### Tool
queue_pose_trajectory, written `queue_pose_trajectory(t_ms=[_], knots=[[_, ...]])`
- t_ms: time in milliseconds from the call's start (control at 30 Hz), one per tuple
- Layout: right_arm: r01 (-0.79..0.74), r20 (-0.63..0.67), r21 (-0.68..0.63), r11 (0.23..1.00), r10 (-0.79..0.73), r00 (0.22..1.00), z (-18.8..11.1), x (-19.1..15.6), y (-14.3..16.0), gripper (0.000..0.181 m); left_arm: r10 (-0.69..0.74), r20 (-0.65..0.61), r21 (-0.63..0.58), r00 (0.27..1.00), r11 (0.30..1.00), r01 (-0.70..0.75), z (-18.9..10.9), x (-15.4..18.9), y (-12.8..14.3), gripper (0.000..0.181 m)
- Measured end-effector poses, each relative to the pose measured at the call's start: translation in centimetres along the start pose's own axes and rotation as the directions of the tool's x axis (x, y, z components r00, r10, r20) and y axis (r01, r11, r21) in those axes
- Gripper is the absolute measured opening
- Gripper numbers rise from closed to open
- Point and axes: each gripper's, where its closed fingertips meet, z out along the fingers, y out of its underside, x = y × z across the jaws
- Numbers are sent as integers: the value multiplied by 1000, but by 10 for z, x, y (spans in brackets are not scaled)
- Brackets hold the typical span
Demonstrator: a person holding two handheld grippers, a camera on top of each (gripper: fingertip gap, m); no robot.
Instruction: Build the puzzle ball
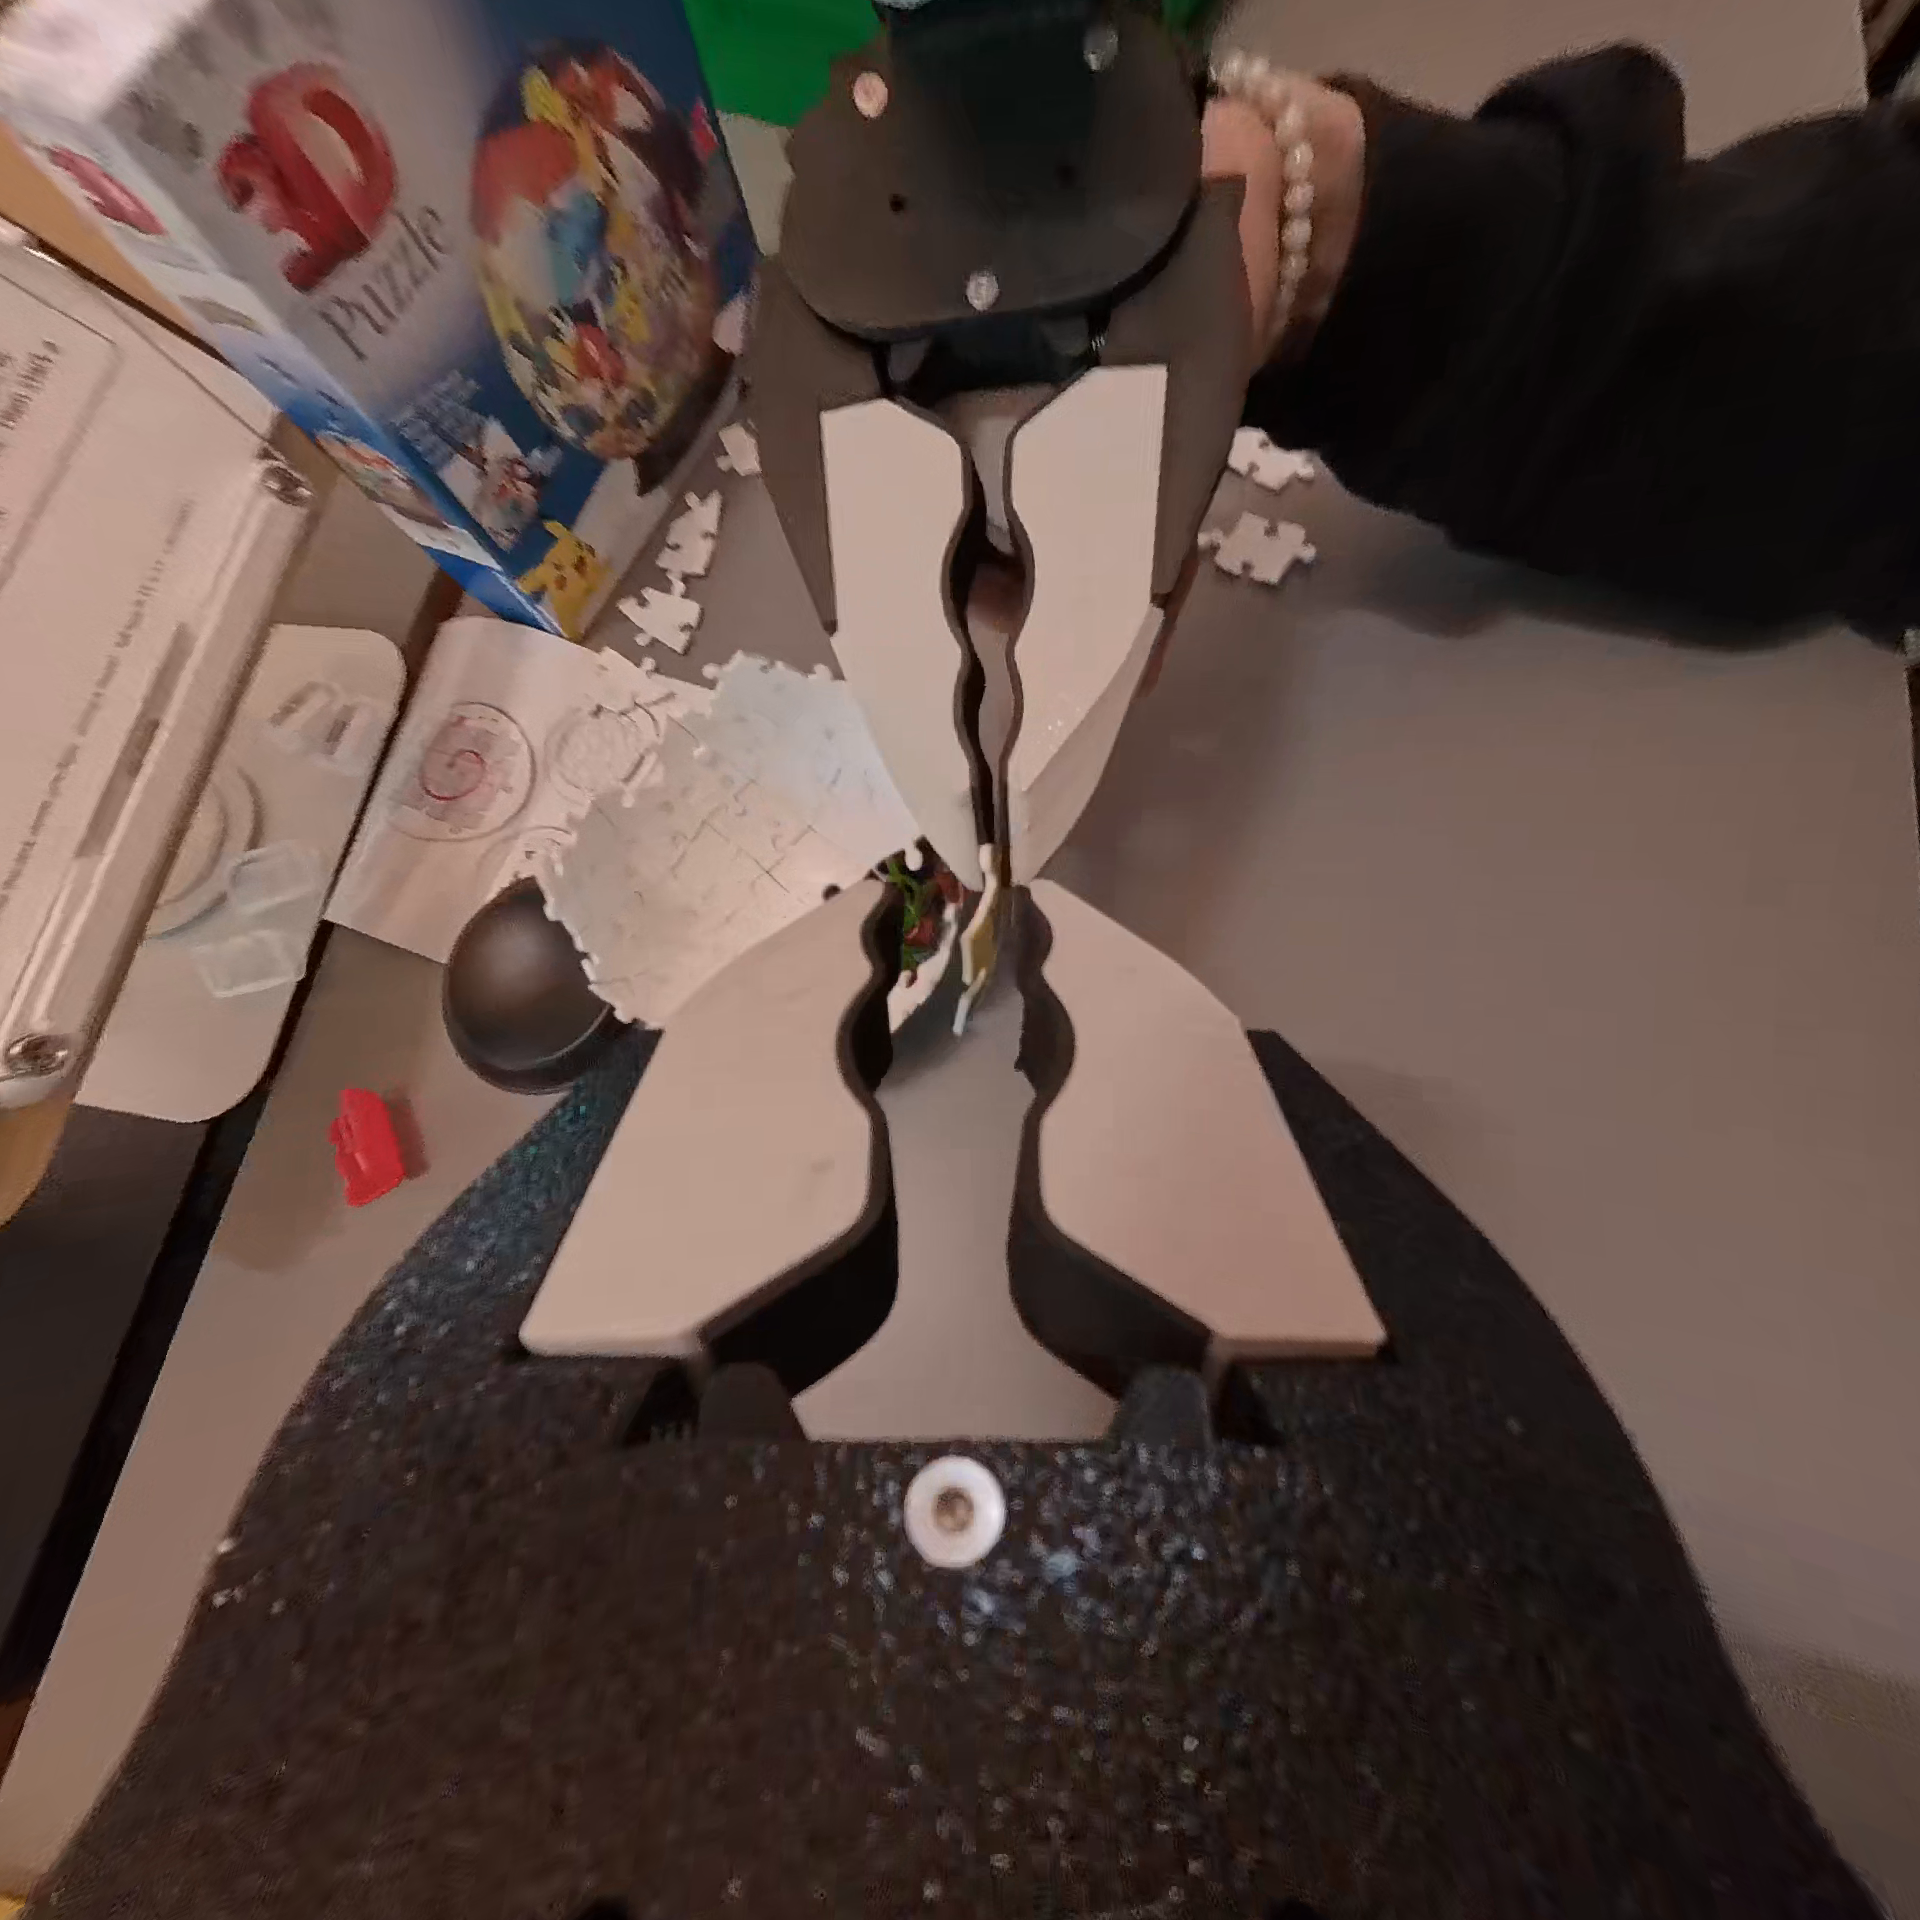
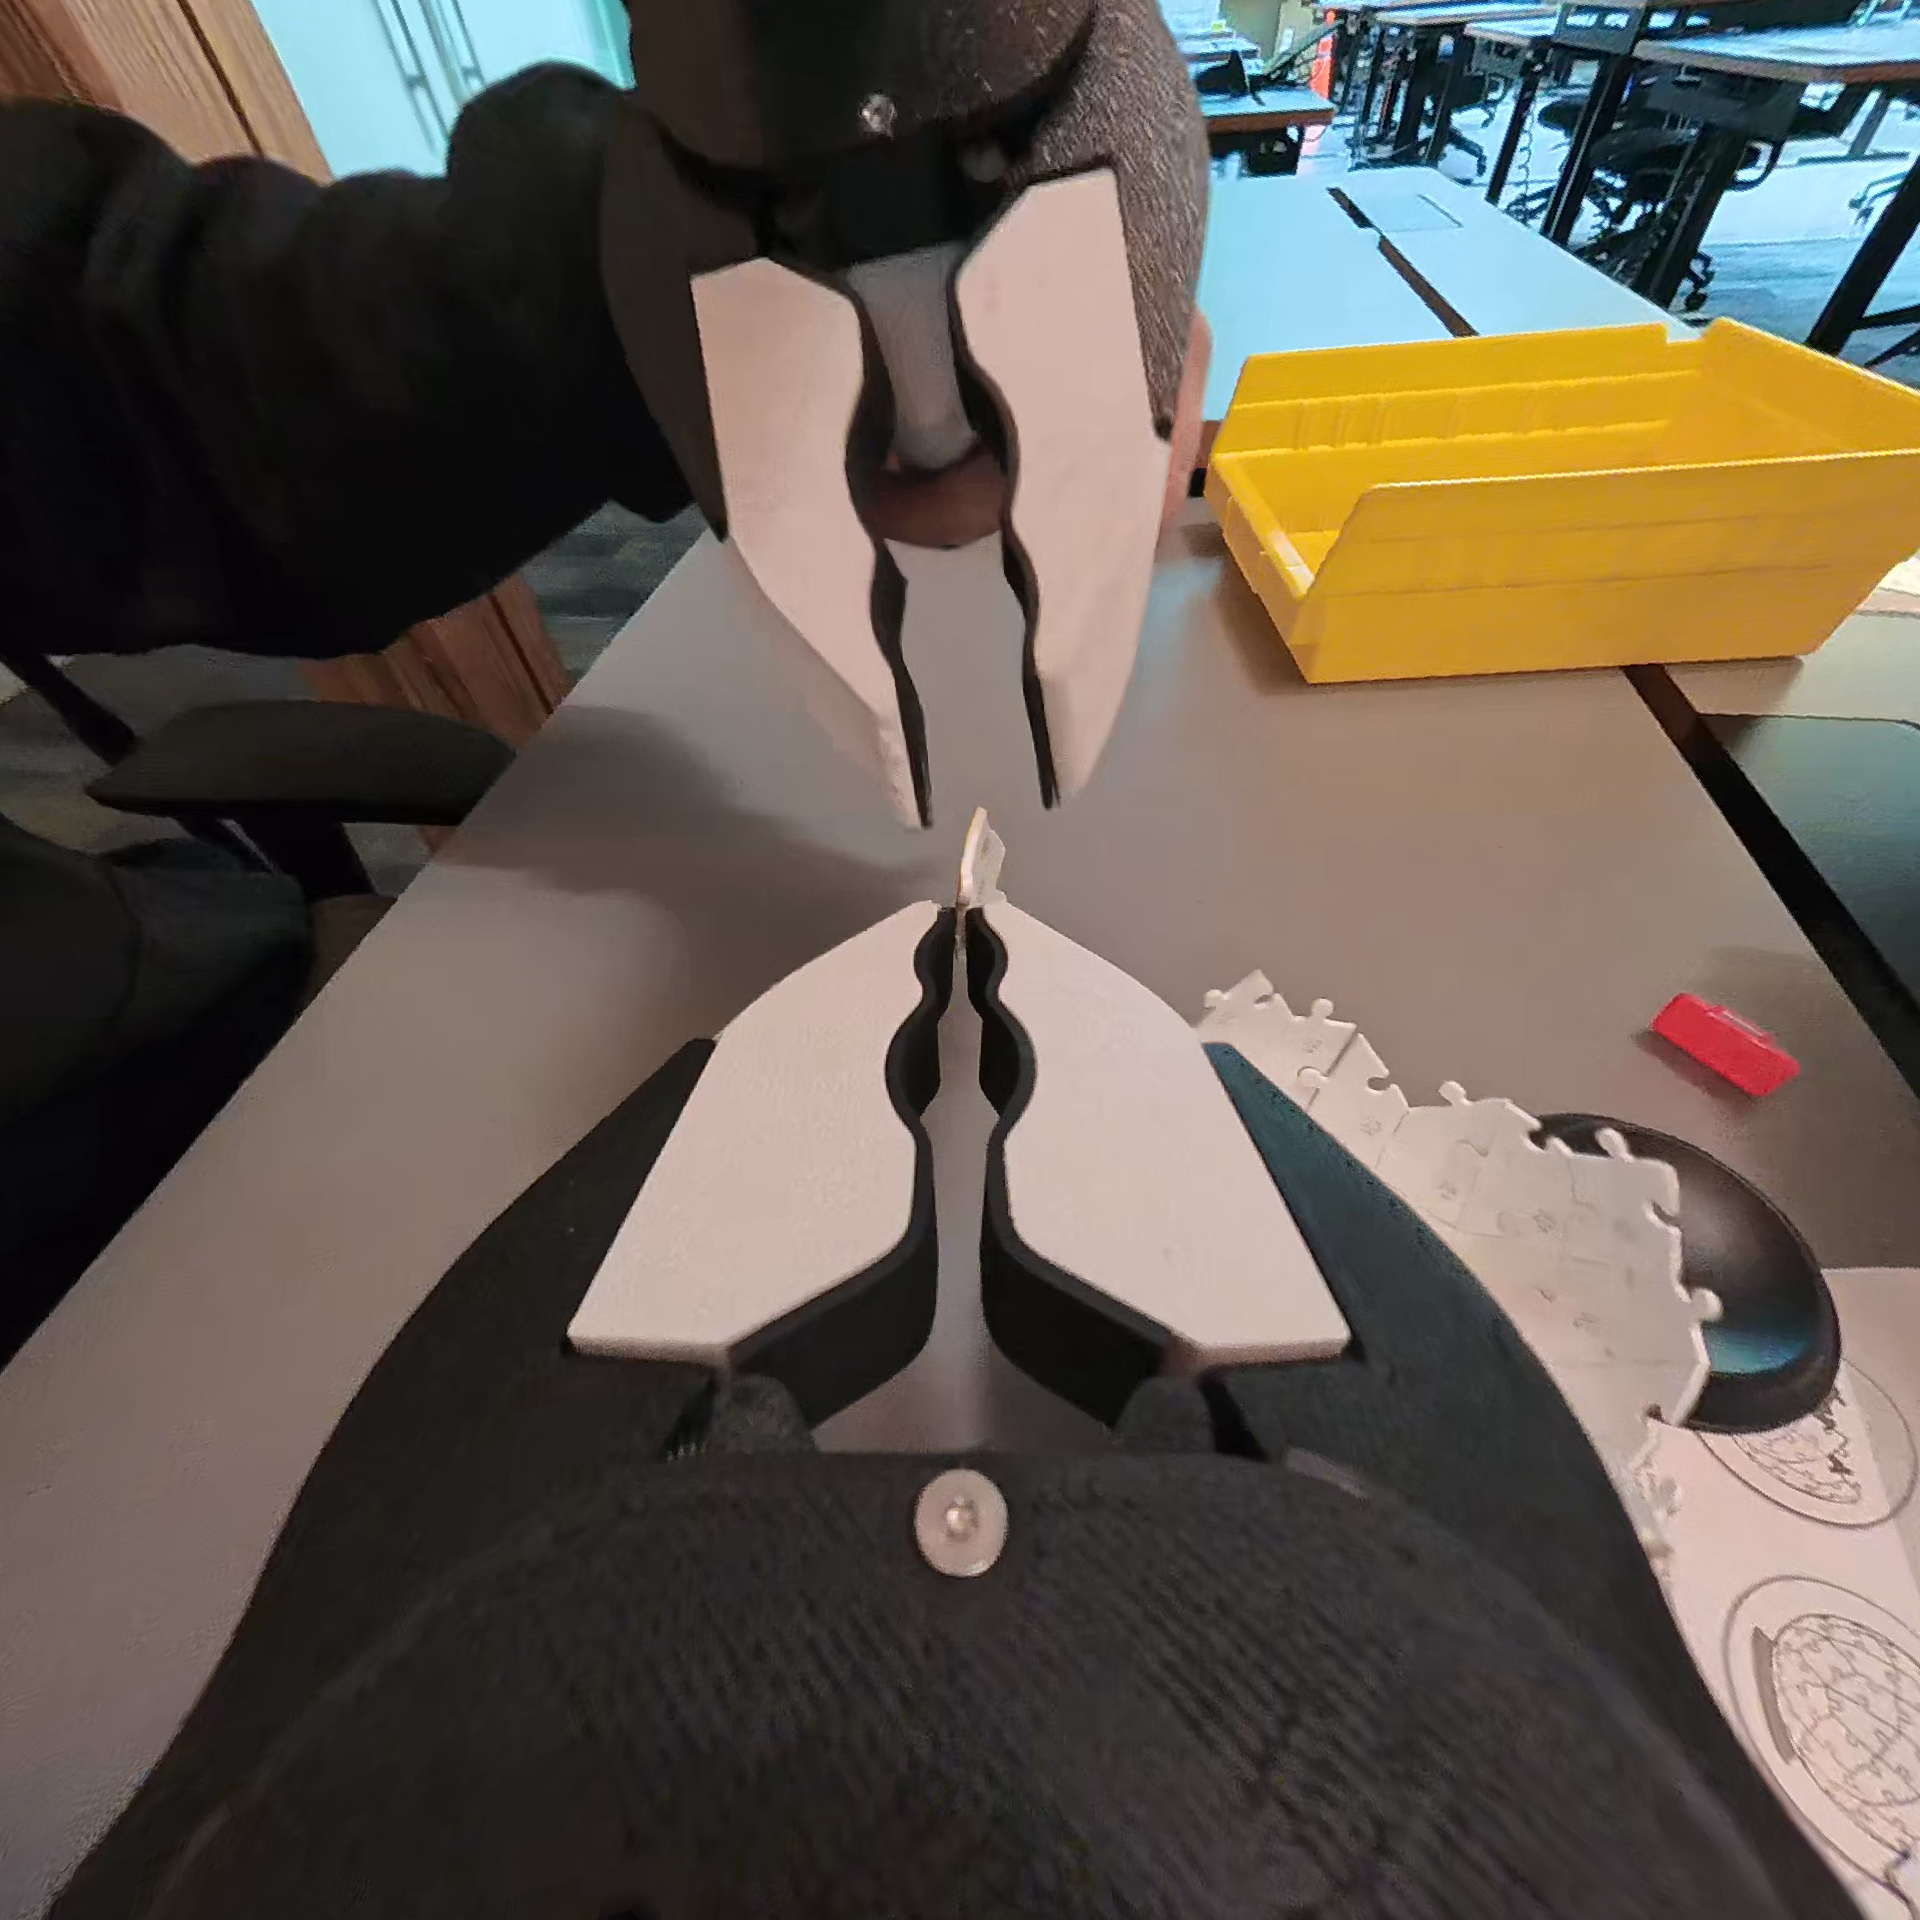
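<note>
My right gripper [image 2: 961, 914] is shut on a small puzzle piece [image 2: 980, 862] that sticks out past its tips. My left gripper [image 2: 985, 808] faces it from the far side, open, with its tips just short of the piece. In the left wrist view the left gripper [image 1: 951, 904] is open, and the piece [image 1: 982, 935] hangs between its fingertips from the shut right gripper [image 1: 992, 862]. The partly built puzzle ball [image 1: 727, 831], a white curved shell, rests on a black round stand [image 1: 530, 1008] to the left. It also shows in the right wrist view [image 2: 1507, 1216].
The puzzle box [image 1: 468, 312] stands at the back left with loose white pieces [image 1: 675, 561] beside it and more [image 1: 1257, 540] to the right. A red block [image 2: 1725, 1055], an instruction sheet [image 2: 1818, 1662] and a yellow bin [image 2: 1558, 499] lie on the grey table [image 2: 1351, 831]. The left tips stand about 25 cm off the red block [image 2: 1725, 1055]. Look for it in the left wrist view [image 1: 375, 1129] too.
</note>
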Motion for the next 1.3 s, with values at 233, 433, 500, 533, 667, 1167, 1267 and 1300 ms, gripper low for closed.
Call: queue_pose_trajectory(t_ms=[233,433,500,533,667,1167,1267,1300], knots=[[-21,10,-14,1000,21,1000,1,1,4,2,17,-91,-148,996,989,-30,12,5,15,4],[-10,-45,-8,1000,10,999,-3,8,6,9,-96,-151,-37,984,995,92,12,6,17,2],[-15,-129,-59,998,7,992,-11,19,16,27,-203,-159,75,966,973,217,9,1,18,2],[-16,-139,-90,996,3,990,-12,20,21,36,-262,-176,143,949,947,288,8,-1,19,2],[15,-208,-178,984,-53,977,-4,32,38,46,-404,-288,343,868,803,487,8,-1,38,2],[4,-212,-334,942,-79,974,0,38,68,33,-353,-414,528,839,657,538,36,3,42,2],[-28,-202,-297,955,-34,979,-2,37,65,22,-342,-432,531,835,652,542,41,7,34,2],[-39,-188,-289,956,-16,982,-2,35,65,18,-341,-434,530,834,652,542,43,9,33,2]])
